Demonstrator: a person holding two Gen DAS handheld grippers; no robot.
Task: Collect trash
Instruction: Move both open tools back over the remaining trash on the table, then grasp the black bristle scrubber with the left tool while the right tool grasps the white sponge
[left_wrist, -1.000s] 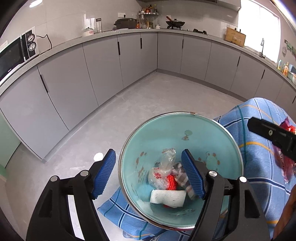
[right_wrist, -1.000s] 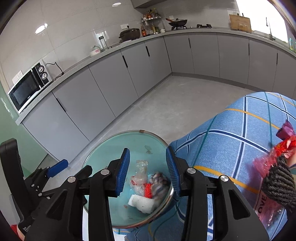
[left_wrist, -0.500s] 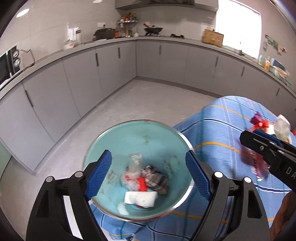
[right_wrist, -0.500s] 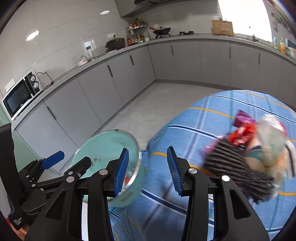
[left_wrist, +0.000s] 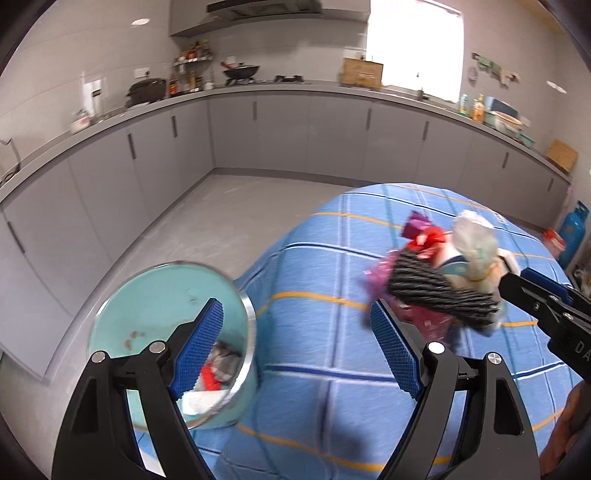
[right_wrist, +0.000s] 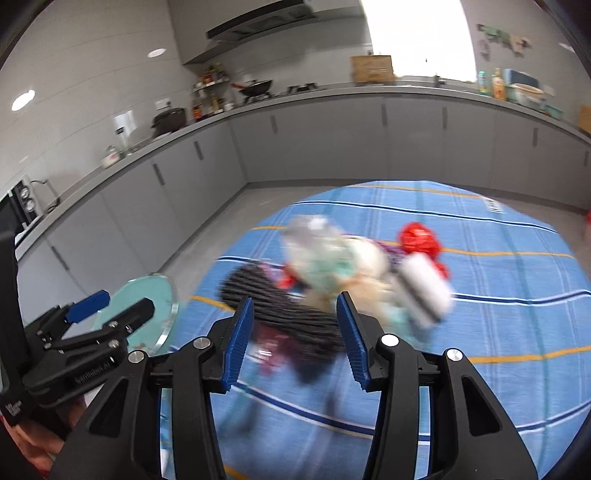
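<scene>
A teal bowl (left_wrist: 162, 295) with a metal rim stands at the table's left edge and holds several scraps, with red and white pieces showing (left_wrist: 210, 380). It also shows in the right wrist view (right_wrist: 147, 306). A heap of trash lies on the blue checked tablecloth (left_wrist: 332, 332): a black twisted roll (left_wrist: 436, 291), a clear plastic bag (left_wrist: 474, 247), red wrappers (left_wrist: 428, 236). In the right wrist view the heap is blurred (right_wrist: 332, 266). My left gripper (left_wrist: 297, 350) is open and empty between bowl and heap. My right gripper (right_wrist: 295, 339) is open and empty just before the black roll (right_wrist: 280, 306).
Grey kitchen cabinets (left_wrist: 258, 140) run around the room behind the table. The worktop carries a pot, a wok (left_wrist: 242, 72), bottles and boxes. A blue gas cylinder (left_wrist: 574, 229) stands on the floor at the far right.
Both grippers swung right, away from the bowl and toward the trash heap. The bowl slid to the left of both views. The heap now sits right in front of the right gripper.
</scene>
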